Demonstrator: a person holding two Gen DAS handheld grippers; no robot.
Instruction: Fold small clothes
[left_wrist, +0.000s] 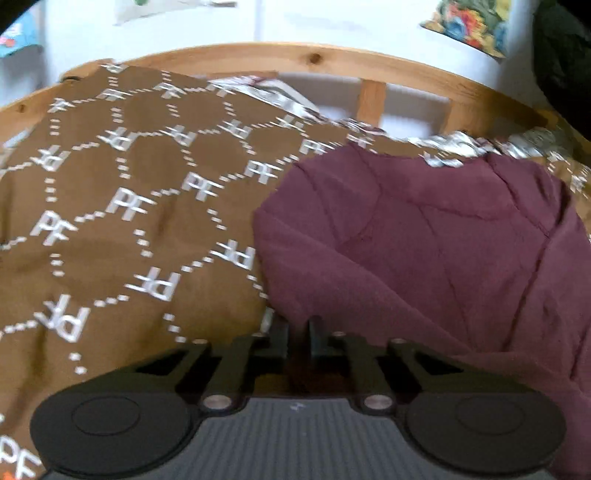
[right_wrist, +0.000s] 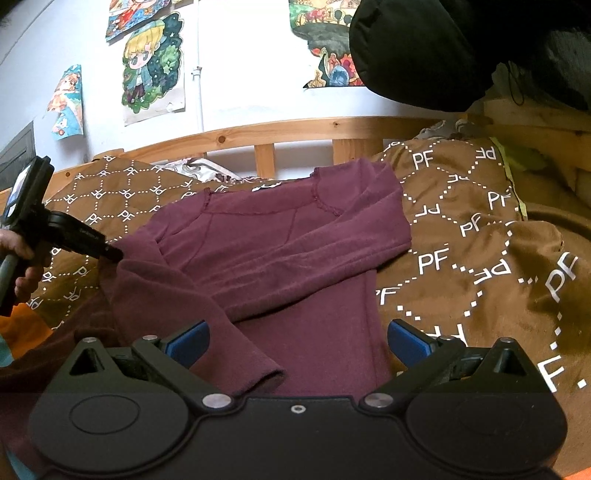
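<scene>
Maroon long-sleeved knit top (right_wrist: 280, 240) is laid flat on a brown blanket printed with white PF letters and dotted hexagons (right_wrist: 461, 236), neckline toward the wooden slatted bed rail (right_wrist: 280, 131) behind it. One sleeve is seen already folded across the chest; the other sleeve, on the side away from that fold, is bunched and draped toward the near hem. The left gripper (left_wrist: 297, 334) is clenched, black fingers nearly together on the top's side edge; maroon cloth lies at and between the tips, so a pinch on the fabric is judged likely. In the right wrist view the same left gripper (right_wrist: 110, 254) is seen touching the shoulder/sleeve edge of the top, held by a hand (right_wrist: 16, 258). The right gripper (right_wrist: 297, 339) is released, blue pads wide apart, hovering over the lower part of the top with the sleeve cuff and hem between them, nothing gripped. Step judged: second sleeve or side being picked up for folding inward, fold roughly midway. Next move calls for the pinched edge to be carried across the top's middle and laid flat, with the right gripper closed on the hem to keep the cloth from dragging.
</scene>
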